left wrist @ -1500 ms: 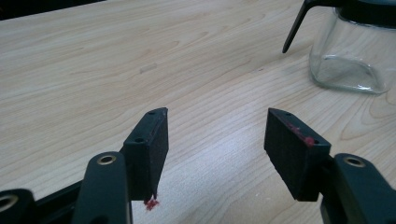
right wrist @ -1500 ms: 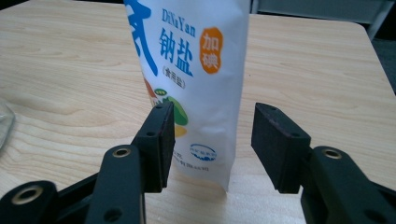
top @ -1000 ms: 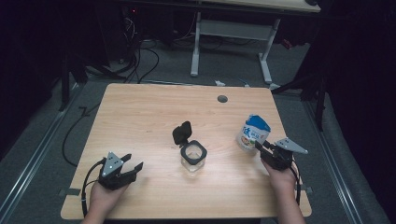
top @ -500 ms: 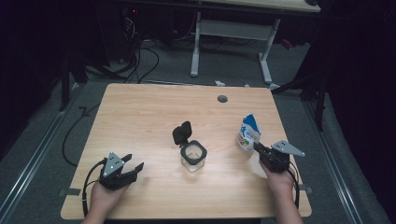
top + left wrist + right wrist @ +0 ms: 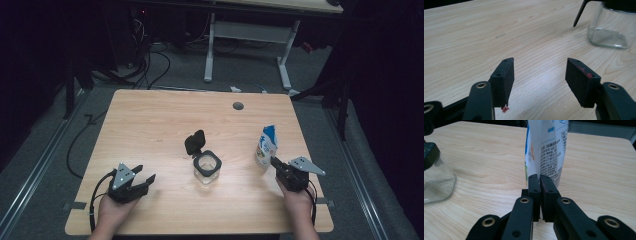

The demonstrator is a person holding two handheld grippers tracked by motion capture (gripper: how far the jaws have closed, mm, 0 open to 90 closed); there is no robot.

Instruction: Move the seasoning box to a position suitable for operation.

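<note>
A white and blue pouch (image 5: pixel 266 145) stands upright at the table's right side. My right gripper (image 5: pixel 274 161) has just been closing and is shut on the pouch's near lower edge; in the right gripper view the jaws (image 5: pixel 539 180) meet at a crease in the pouch (image 5: pixel 546 150). A clear glass jar (image 5: pixel 207 167) with a black rim sits mid-table, its black lid (image 5: pixel 195 142) flipped up behind it. My left gripper (image 5: pixel 143 173) rests at the front left, open, with only bare wood between its jaws (image 5: pixel 540 75); the jar (image 5: pixel 609 32) lies ahead to its right.
The wooden table (image 5: pixel 160 125) has a round cable hole (image 5: pixel 238 105) near its far edge. Cables and a white desk frame (image 5: pixel 282 55) lie on the floor beyond. The jar (image 5: pixel 436 180) is well left of the right gripper.
The right gripper's jaws closed on the pouch and shifted it slightly left; the pouch now looks narrower and turned edge-on. The left gripper has not moved.
</note>
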